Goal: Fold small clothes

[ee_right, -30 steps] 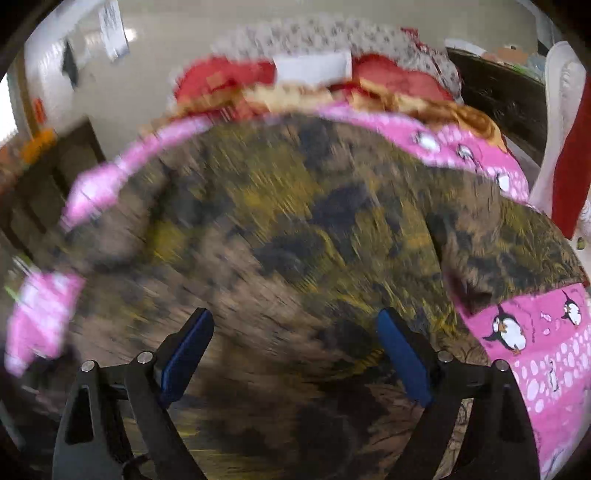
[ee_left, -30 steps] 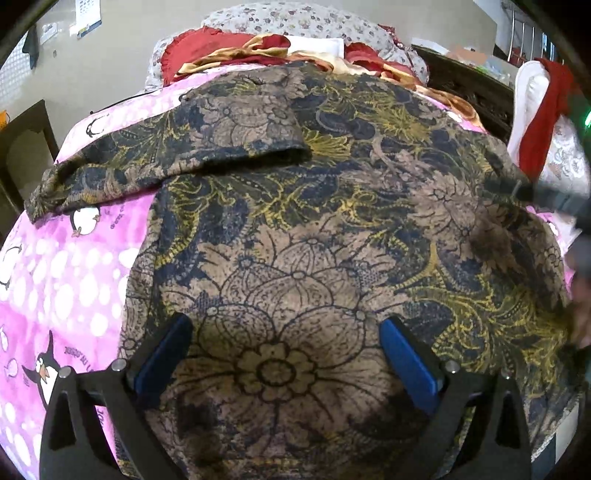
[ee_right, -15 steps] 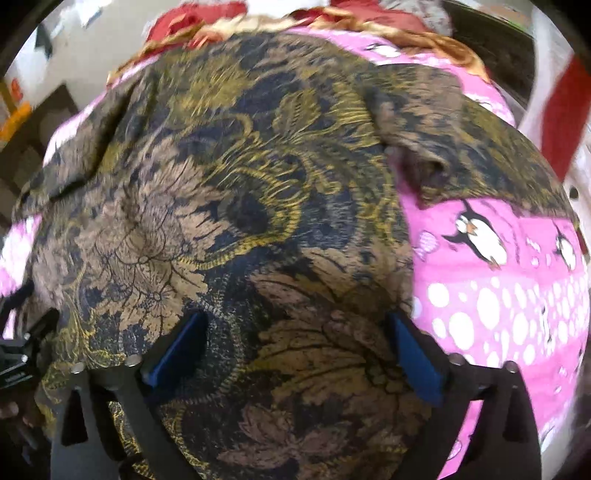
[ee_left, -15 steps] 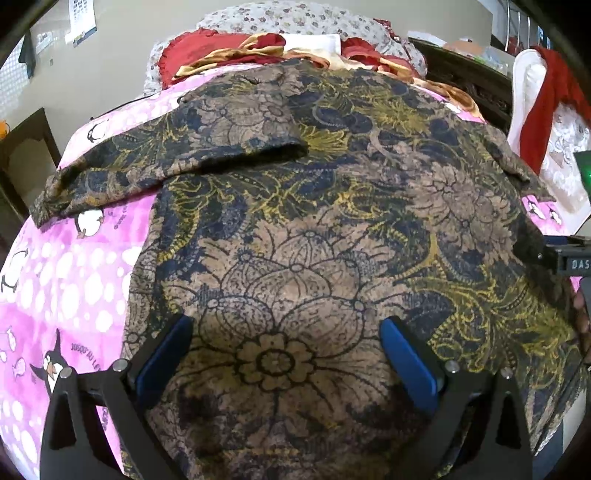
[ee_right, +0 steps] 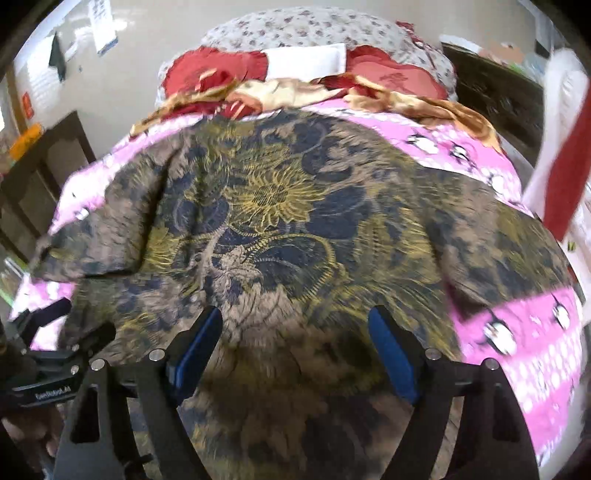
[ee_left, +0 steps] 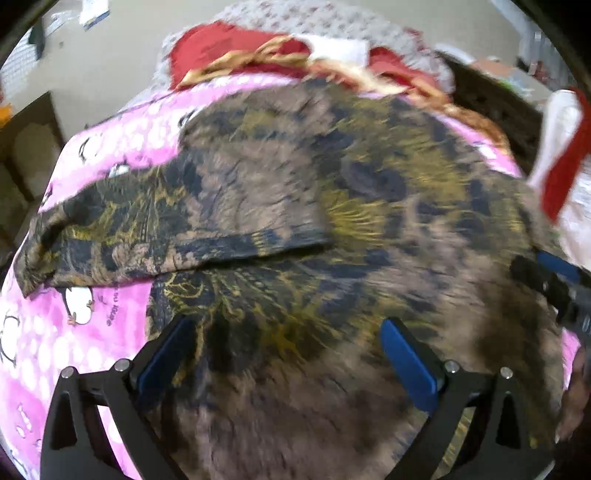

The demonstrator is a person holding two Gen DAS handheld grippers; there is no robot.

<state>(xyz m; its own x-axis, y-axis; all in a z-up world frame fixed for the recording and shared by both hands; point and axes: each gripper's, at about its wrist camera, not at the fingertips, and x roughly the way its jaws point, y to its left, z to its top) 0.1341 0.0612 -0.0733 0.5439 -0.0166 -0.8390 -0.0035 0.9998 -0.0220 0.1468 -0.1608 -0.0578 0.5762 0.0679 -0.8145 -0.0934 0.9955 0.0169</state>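
Currently I look down both grippers at a brown, navy and gold floral-print shirt (ee_left: 369,221) spread flat across a pink fleece blanket printed with penguins (ee_left: 48,332).

At the far left, in the left wrist view, the blanket shows bare, and one short sleeve (ee_left: 147,229) of the shirt lies folded over it, reaching toward the left edge. My left gripper (ee_left: 291,354) hangs above the shirt's lower body with its blue-padded jaws spread wide; fabric lies below the gap and neither pad presses on it. At the right edge of that view, the other tool's black and blue tip pokes in above the cloth.

In the right wrist view, my right gripper (ee_right: 295,343) hovers over the shirt's near hem. Its jaws stand wide and are closing, with fabric beneath them but nothing pinched. To the right, the other sleeve (ee_right: 509,254) rests on the blanket. Beyond the shirt, red and gold bedding (ee_right: 295,88) sits heaped against a floral pillow (ee_right: 314,29). Both views are motion-blurred.
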